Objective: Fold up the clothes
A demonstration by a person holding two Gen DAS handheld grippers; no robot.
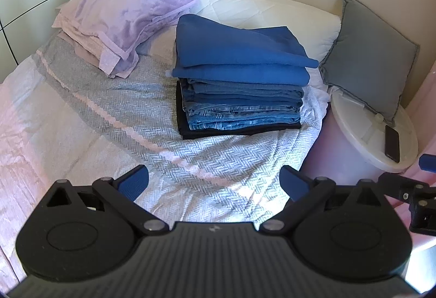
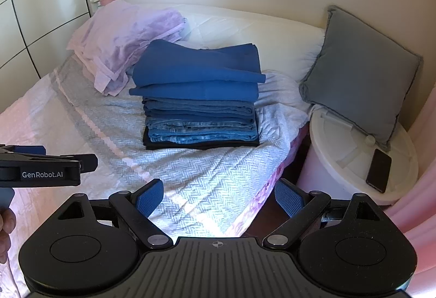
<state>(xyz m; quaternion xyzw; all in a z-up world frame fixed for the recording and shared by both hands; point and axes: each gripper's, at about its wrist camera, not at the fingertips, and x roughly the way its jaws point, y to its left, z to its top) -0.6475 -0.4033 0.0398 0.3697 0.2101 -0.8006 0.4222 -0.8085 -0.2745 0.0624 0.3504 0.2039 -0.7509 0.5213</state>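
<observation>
Left wrist view: left gripper (image 1: 214, 183) spread wide, empty, above the herringbone bedspread (image 1: 114, 118). Beyond it, a folded stack of clothes (image 1: 239, 82) (blue tops over jeans) beside lilac bedding (image 1: 130, 17).

Right wrist view: right gripper (image 2: 218, 199) likewise wide, holding nothing; stack mid-bed; phone (image 2: 378, 171) on a white lidded bin (image 2: 340, 161).

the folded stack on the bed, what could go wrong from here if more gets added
1. The folded stack is tall, and the top blue piece overhangs the jeans below, so another layer might tip it.
2. The stack stands toward the bed edge beside the white bin; a toppled piece could slide off that side.
3. The phone lies at the bin lid's rim, where a swing of the open right gripper could knock it.
</observation>
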